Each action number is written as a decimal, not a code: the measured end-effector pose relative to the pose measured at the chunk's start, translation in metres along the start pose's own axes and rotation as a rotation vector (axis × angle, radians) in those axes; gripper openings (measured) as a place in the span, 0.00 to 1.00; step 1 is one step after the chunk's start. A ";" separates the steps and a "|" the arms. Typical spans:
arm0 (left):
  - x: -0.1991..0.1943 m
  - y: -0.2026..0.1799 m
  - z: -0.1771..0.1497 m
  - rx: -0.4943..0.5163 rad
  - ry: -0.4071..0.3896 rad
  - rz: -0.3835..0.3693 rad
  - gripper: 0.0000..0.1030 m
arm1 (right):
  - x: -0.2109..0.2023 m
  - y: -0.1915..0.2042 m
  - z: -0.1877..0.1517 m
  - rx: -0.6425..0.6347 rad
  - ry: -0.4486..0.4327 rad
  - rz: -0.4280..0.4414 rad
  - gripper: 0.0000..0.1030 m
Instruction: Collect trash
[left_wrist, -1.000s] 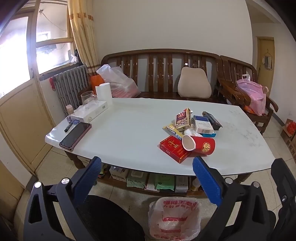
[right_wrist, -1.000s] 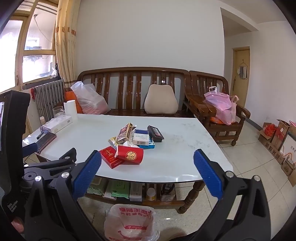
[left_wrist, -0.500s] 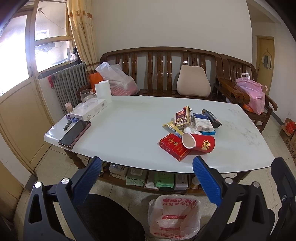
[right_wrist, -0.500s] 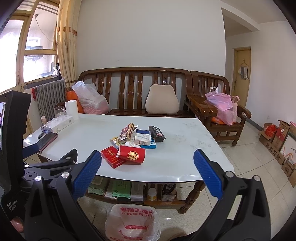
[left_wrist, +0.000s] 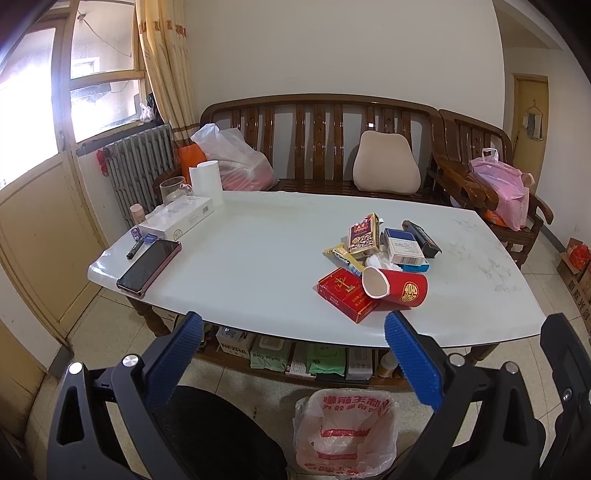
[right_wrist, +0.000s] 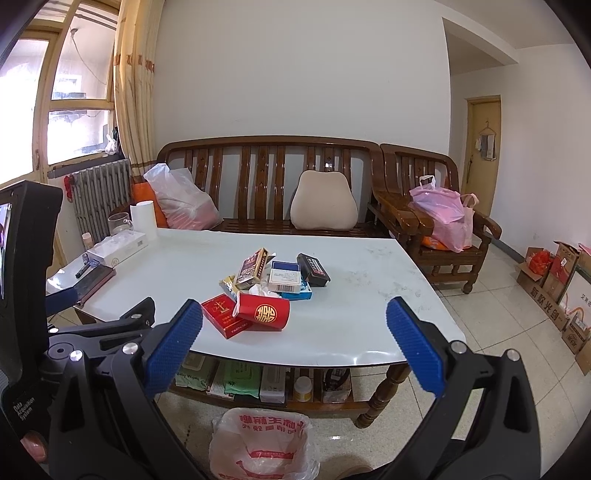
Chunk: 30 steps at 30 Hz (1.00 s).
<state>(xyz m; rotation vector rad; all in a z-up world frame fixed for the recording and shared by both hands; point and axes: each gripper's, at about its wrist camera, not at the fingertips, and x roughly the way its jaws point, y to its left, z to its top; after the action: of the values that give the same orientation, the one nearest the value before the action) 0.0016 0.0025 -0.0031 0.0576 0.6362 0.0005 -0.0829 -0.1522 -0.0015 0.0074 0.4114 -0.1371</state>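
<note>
Our left gripper (left_wrist: 291, 349) has its blue fingers (left_wrist: 412, 360) spread wide, holding nothing and touching nothing. Our right gripper (right_wrist: 293, 341) is the same: pads (right_wrist: 415, 347) far apart, empty. Both hang in front of the table (left_wrist: 258, 266), short of its near edge.

Beyond the fingers, the trash sits in a heap on the right half of the table. Nearest us lies a red cup (left_wrist: 397, 288) on its side, mouth toward the left, resting partly on a red pack (left_wrist: 347, 295). Behind them we see a yellow wrapper (left_wrist: 343, 258), a crumpled tissue (left_wrist: 375, 261), a white and blue box (left_wrist: 404, 251), a standing snack box (left_wrist: 364, 234) and a black box (left_wrist: 421, 238), all touching or overlapping.

On the floor below the table's near edge stands a bin lined with a white bag (left_wrist: 345, 432), its mouth open.

At the table's far left lie a phone (left_wrist: 149, 267), a pen (left_wrist: 133, 249), a long white box (left_wrist: 177, 221), a glass mug (left_wrist: 173, 190) and a paper roll (left_wrist: 205, 179). A wooden bench (left_wrist: 317, 125) with a cushion (left_wrist: 386, 170) stands behind.
</note>
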 end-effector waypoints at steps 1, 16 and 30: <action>0.000 0.000 0.000 0.000 0.000 0.001 0.94 | 0.000 0.000 0.001 -0.002 0.000 -0.002 0.95; 0.000 0.001 0.002 -0.001 -0.003 0.001 0.94 | -0.001 0.000 0.002 -0.002 -0.002 -0.003 0.95; -0.009 0.000 0.006 -0.003 -0.019 0.002 0.94 | -0.002 0.002 0.006 -0.003 -0.002 -0.005 0.95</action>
<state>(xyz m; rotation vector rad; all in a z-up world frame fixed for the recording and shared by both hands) -0.0018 0.0021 0.0069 0.0556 0.6173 0.0027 -0.0818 -0.1507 0.0047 0.0037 0.4097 -0.1413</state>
